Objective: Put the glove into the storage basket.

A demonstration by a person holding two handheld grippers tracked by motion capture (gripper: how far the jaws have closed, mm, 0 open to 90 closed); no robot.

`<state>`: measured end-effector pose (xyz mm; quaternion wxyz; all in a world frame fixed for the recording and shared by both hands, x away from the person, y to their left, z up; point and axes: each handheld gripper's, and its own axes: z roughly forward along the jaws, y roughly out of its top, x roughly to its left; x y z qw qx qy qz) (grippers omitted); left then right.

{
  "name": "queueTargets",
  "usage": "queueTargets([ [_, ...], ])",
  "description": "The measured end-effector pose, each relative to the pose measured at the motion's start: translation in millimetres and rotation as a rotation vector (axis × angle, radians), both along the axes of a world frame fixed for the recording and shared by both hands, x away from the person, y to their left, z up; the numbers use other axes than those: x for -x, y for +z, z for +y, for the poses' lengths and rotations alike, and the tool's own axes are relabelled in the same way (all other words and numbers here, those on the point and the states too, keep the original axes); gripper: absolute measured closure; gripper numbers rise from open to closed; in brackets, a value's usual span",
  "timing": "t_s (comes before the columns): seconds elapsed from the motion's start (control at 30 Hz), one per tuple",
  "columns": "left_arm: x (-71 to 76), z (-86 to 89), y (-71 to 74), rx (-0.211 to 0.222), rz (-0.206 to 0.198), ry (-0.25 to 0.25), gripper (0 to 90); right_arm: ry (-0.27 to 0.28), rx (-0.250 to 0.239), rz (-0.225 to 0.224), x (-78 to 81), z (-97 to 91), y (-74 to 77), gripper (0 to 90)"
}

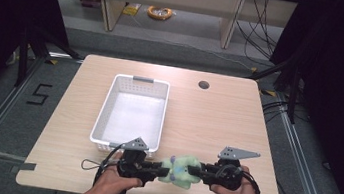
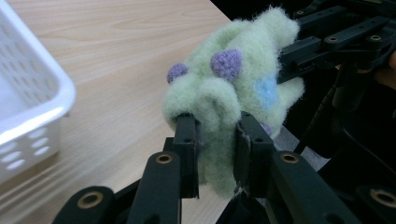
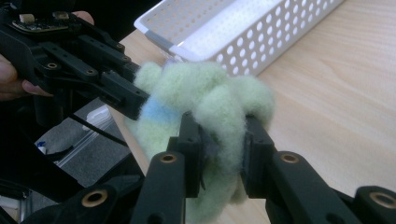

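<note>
Pinching the green plush toy [image 1: 180, 169] from both ends, left gripper [image 1: 156, 168] and right gripper [image 1: 196, 171] jaws clamped into fluff, we hold it above the counter [image 1: 216, 128] at six o'clock of the white basket [image 1: 101, 118], likely to drop it in.

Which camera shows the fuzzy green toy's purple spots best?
The left gripper view: the green toy is close, its purple spots face the camera. The right gripper view shows its fluffy side with a blue patch; the high view shows it tiny.

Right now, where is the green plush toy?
In the high view the green plush toy is near the table's front edge, clamped between the left claw and right claw, just in front of the white basket.
</note>
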<state>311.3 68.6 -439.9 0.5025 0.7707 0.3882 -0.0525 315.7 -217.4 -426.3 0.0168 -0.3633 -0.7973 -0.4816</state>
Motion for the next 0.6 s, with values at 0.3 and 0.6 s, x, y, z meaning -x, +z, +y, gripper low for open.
queueTargets([
  [0.3, -8.1, 17.4, 15.9, -0.009, -0.013, 0.024, 72.1, 0.03, 0.017, -0.004, -18.5, 21.5, 18.2, 74.1],
  [0.6, -18.8, 38.4, 37.4, -0.016, -0.026, 0.054, 72.1, 0.055, 0.028, -0.023, -35.9, 39.4, 37.4, 74.1],
])
